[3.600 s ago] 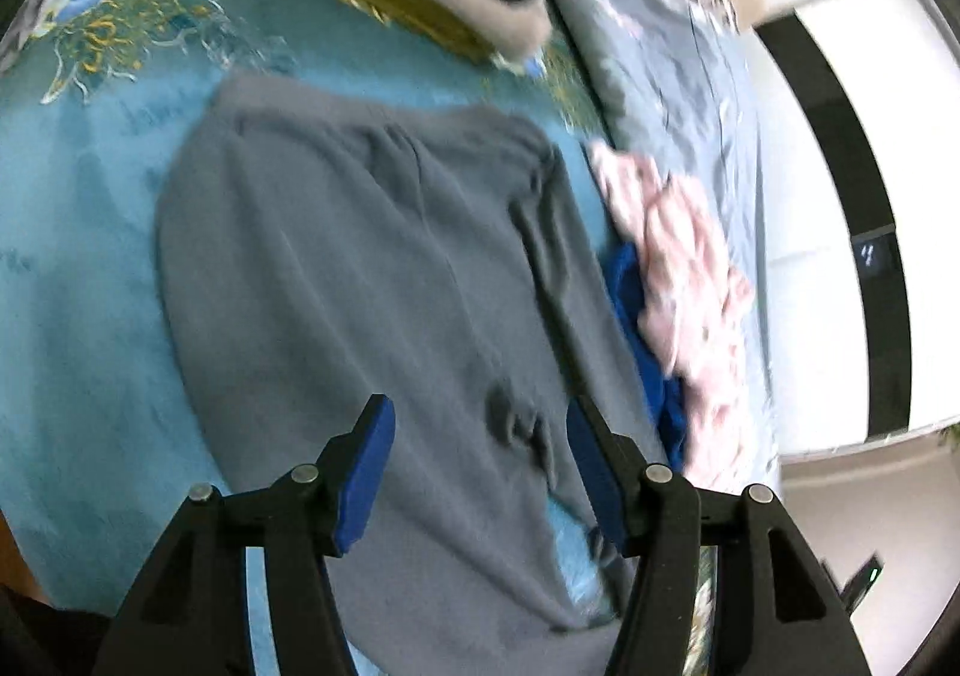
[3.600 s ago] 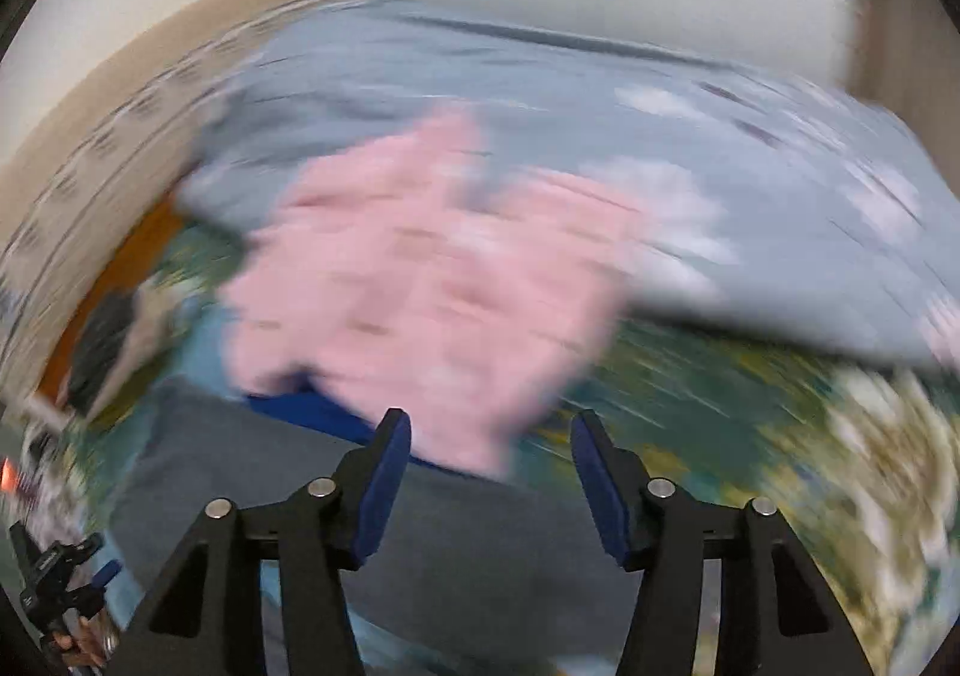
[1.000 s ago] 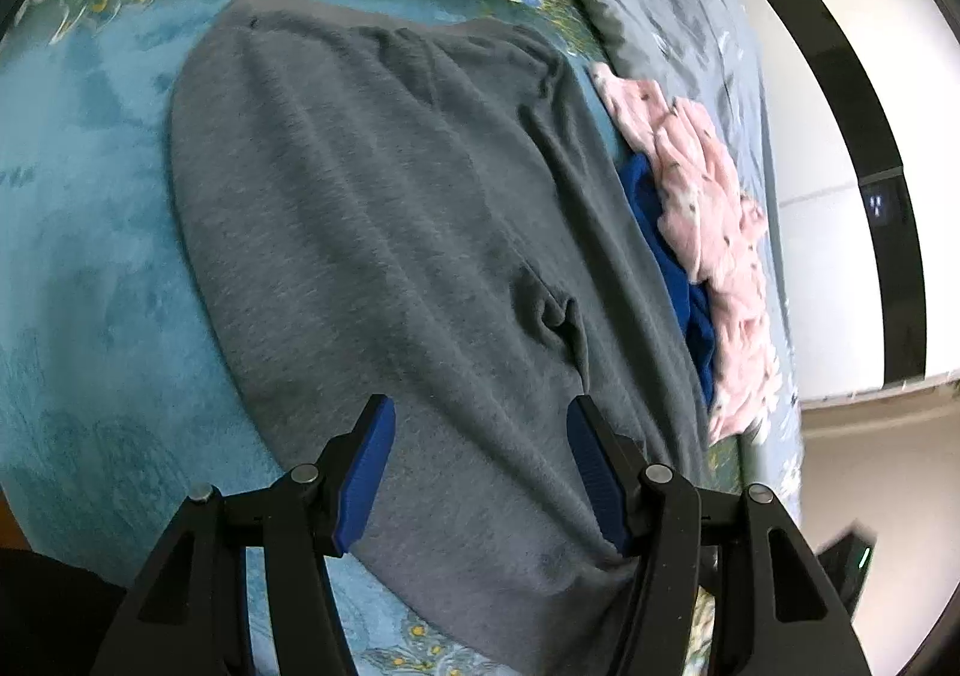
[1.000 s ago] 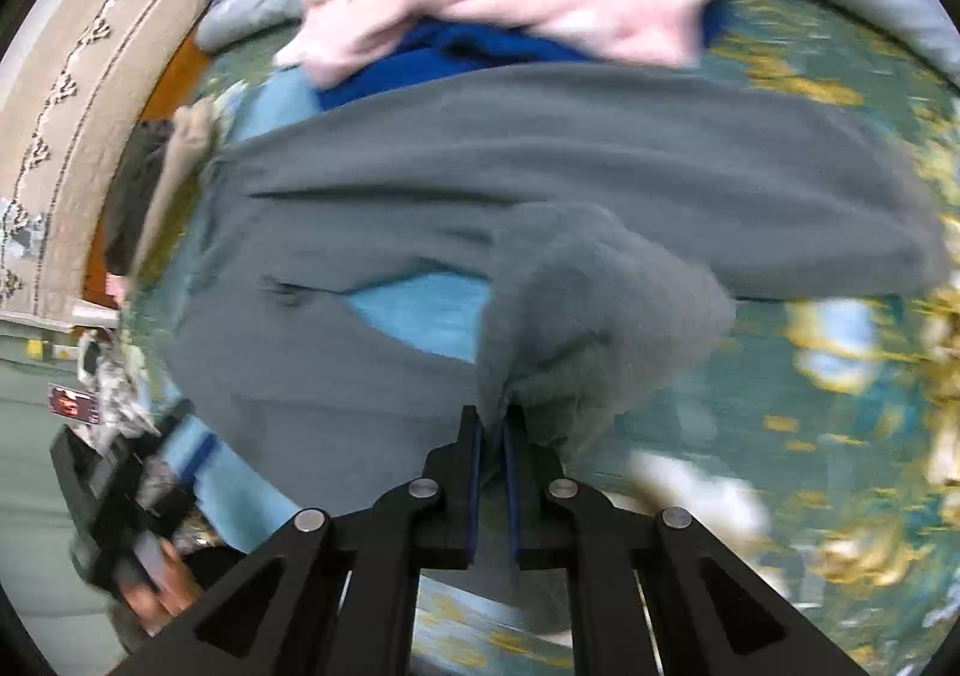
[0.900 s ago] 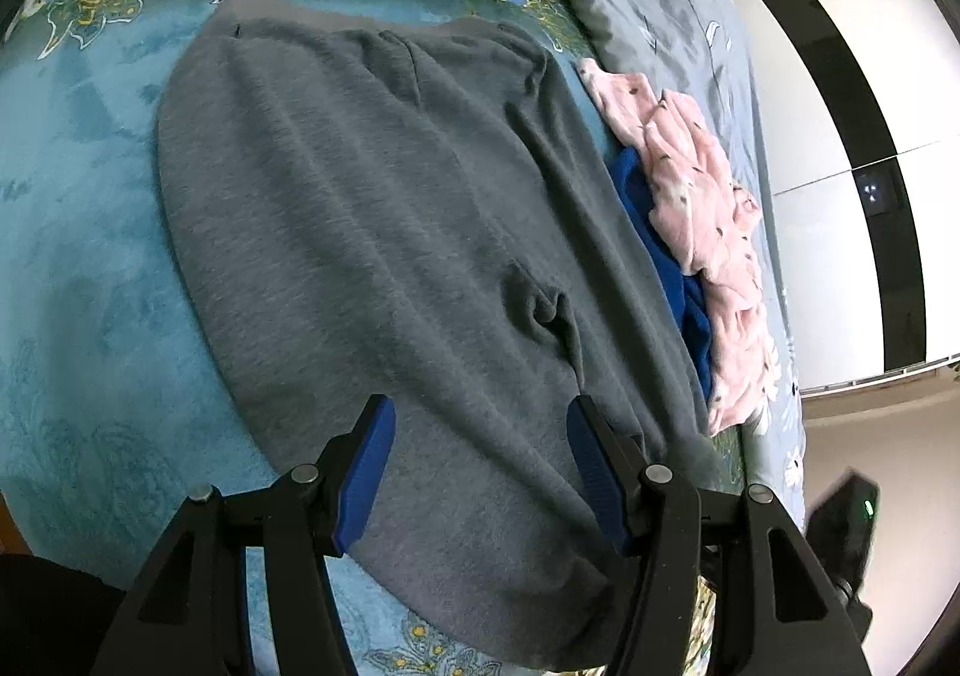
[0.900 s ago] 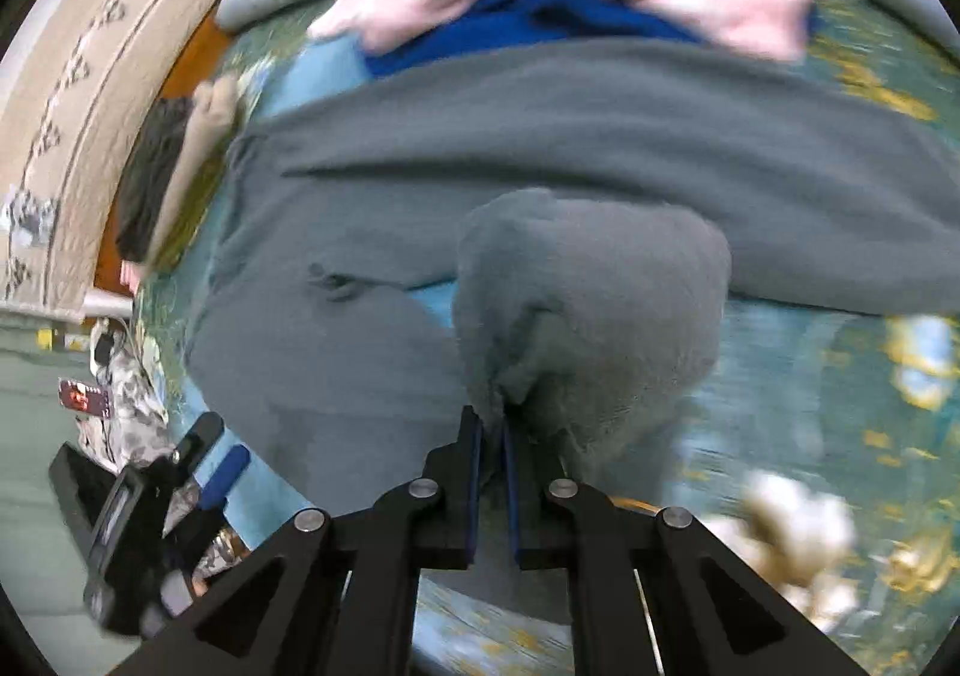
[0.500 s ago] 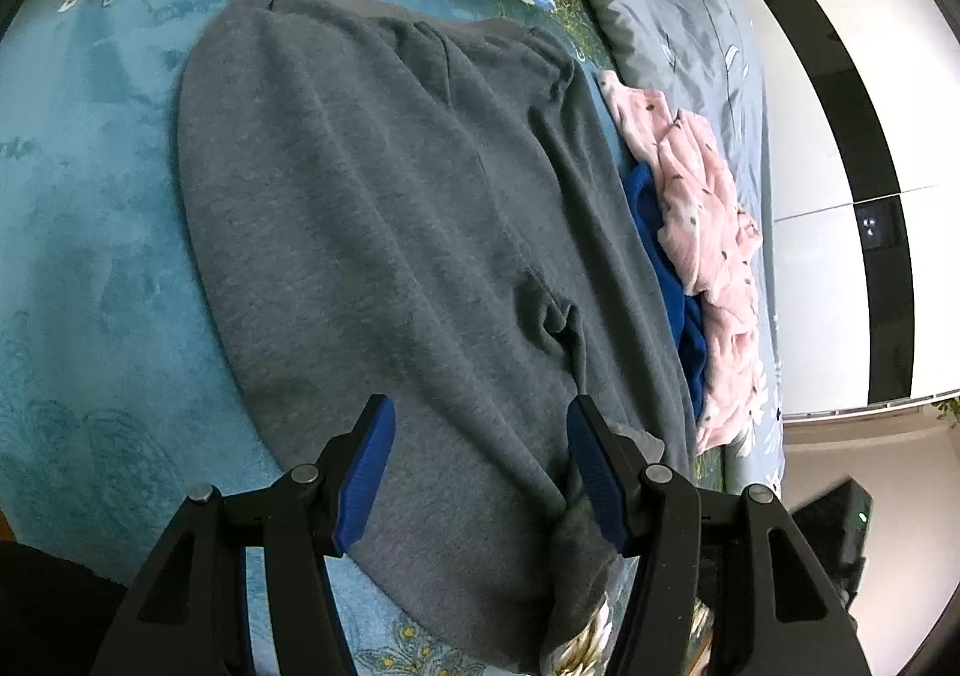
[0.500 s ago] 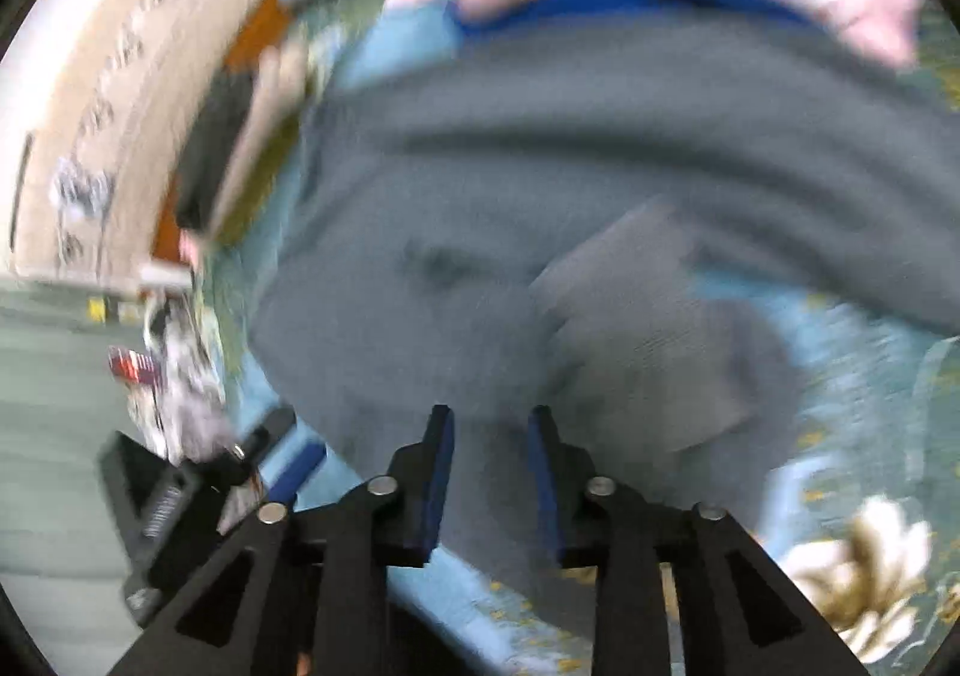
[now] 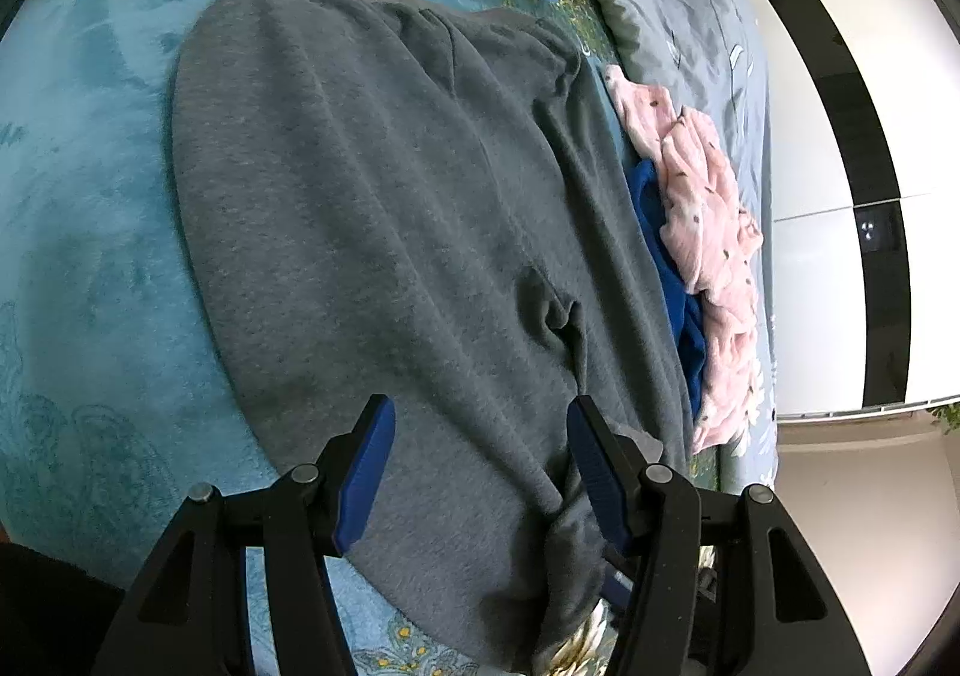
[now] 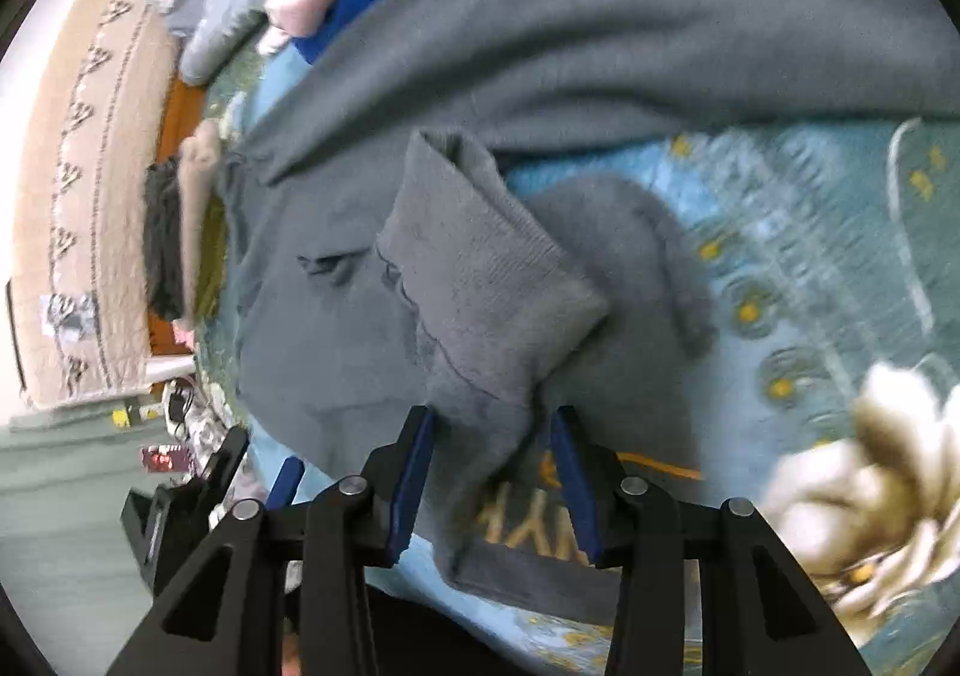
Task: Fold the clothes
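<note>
My left gripper (image 9: 480, 466) hovers with jaws apart over the grey fleece sweatshirt (image 9: 384, 208), spread flat on the teal floral blanket (image 9: 78, 232). At three o'clock lies a pink dotted garment (image 9: 708, 232). My right gripper (image 10: 489, 472), jaws apart, straddles the sweatshirt's ribbed cuff (image 10: 480, 262).

Teal floral bedspread (image 9: 90, 232), grey-blue duvet (image 9: 690, 15), patterned beige headboard (image 10: 78, 135), white-and-black wardrobe doors (image 9: 840, 196).

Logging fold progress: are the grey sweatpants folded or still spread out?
Mostly spread: the grey sweatpants lie flat across the teal blanket; only one leg cuff is flipped back.
</note>
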The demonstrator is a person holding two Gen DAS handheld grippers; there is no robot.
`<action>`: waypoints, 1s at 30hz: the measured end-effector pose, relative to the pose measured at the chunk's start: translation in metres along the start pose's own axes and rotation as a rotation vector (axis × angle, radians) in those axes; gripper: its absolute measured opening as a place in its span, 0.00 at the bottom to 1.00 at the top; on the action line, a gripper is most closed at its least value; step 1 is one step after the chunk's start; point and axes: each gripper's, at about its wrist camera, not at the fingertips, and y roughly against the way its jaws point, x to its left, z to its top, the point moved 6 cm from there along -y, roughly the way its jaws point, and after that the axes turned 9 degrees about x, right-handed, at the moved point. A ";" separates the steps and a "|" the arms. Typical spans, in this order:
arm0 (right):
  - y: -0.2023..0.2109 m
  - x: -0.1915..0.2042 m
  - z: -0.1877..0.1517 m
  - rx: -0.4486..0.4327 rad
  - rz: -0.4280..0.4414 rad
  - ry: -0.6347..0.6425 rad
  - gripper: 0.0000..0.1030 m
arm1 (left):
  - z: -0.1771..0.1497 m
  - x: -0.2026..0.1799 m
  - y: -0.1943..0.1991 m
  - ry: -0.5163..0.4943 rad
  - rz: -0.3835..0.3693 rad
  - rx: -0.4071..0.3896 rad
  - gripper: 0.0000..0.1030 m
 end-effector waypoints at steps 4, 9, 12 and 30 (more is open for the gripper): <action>0.008 -0.001 0.000 -0.069 -0.019 -0.051 0.14 | 0.000 0.001 0.003 0.006 -0.014 -0.009 0.59; 0.089 -0.005 -0.011 -0.276 -0.102 0.062 0.10 | 0.000 0.002 0.007 0.015 -0.034 -0.013 0.59; 0.148 -0.033 -0.022 -0.400 -0.156 0.029 0.10 | -0.001 0.000 0.009 0.012 -0.043 -0.012 0.59; 0.149 -0.224 -0.100 -0.368 -0.347 -0.311 0.09 | 0.073 0.057 0.040 0.225 0.010 -0.069 0.59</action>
